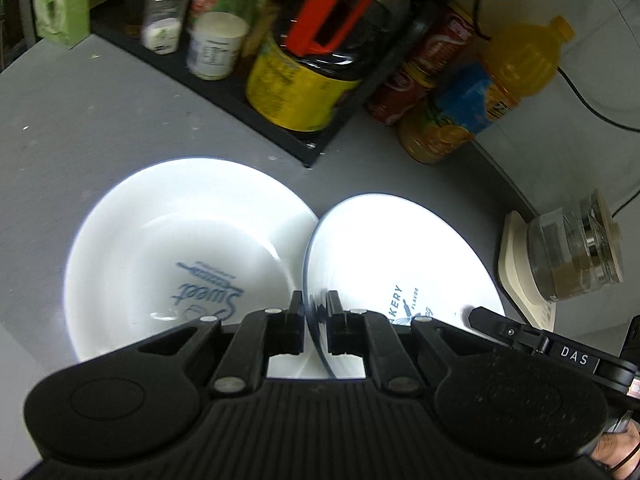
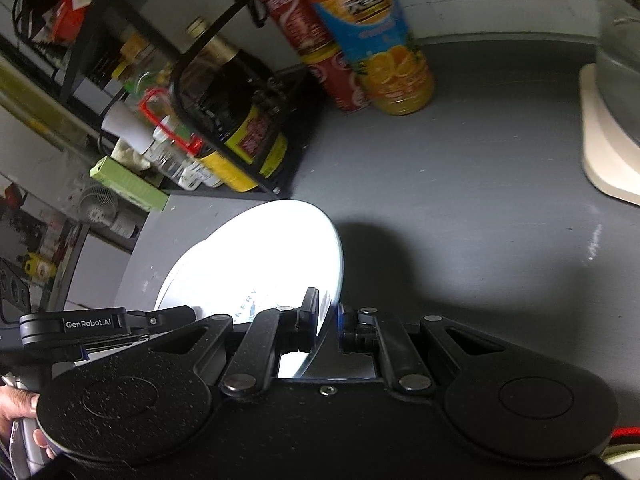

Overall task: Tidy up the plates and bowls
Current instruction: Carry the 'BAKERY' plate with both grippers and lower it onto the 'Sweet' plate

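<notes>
A white plate (image 1: 400,248) with blue "BAKERY FLAVOR" print is held tilted above the grey counter (image 1: 100,120). My left gripper (image 1: 314,300) is shut on its near-left rim. My right gripper (image 2: 328,300) is shut on the opposite rim of the same plate (image 2: 272,248). Each gripper shows in the other's view: the right gripper (image 1: 480,314) at the plate's right edge, the left gripper (image 2: 188,312) at its left edge. A white bowl (image 1: 160,240) printed "Sweet" rests on the counter just left of the plate, their rims overlapping in the picture.
A black rack (image 1: 280,136) behind the bowl holds spice jars and a dark jug with a red handle (image 1: 332,12). An orange juice bottle (image 1: 492,80) and a red can (image 1: 420,68) stand beside it. A glass jar (image 1: 576,252) sits on a cream board at right.
</notes>
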A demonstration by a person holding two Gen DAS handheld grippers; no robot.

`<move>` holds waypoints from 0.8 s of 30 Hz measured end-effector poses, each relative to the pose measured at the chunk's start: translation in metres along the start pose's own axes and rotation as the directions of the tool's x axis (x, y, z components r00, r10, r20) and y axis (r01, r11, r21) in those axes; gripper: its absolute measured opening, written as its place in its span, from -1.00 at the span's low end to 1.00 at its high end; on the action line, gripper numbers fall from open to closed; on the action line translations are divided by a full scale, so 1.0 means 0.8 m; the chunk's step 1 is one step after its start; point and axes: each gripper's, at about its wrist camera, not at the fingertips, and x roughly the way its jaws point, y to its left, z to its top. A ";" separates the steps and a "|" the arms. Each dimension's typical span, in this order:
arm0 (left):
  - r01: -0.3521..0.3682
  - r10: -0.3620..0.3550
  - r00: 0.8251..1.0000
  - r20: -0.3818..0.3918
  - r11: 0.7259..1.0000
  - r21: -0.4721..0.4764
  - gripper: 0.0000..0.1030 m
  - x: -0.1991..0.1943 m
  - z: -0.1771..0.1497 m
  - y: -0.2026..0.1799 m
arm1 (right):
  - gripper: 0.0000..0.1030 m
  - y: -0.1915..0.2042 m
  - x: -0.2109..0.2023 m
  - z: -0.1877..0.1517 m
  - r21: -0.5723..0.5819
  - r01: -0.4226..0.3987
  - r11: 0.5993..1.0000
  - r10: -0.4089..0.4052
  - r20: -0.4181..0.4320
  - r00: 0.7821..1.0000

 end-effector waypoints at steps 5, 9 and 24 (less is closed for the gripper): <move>-0.013 0.013 1.000 0.007 0.999 -0.043 -0.84 -0.005 -0.002 0.025 | -0.83 0.014 0.016 0.000 -0.023 -0.007 1.000 0.007 -0.026 1.000; -0.022 0.023 1.000 0.006 0.997 -0.075 -0.83 -0.006 -0.002 0.044 | -0.83 0.029 0.029 -0.001 -0.054 -0.006 0.999 0.004 -0.042 0.999; -0.067 0.066 0.998 -0.010 0.984 -0.165 -0.74 0.004 -0.008 0.102 | -0.83 0.079 0.069 -0.008 -0.151 0.014 0.988 -0.026 -0.080 0.996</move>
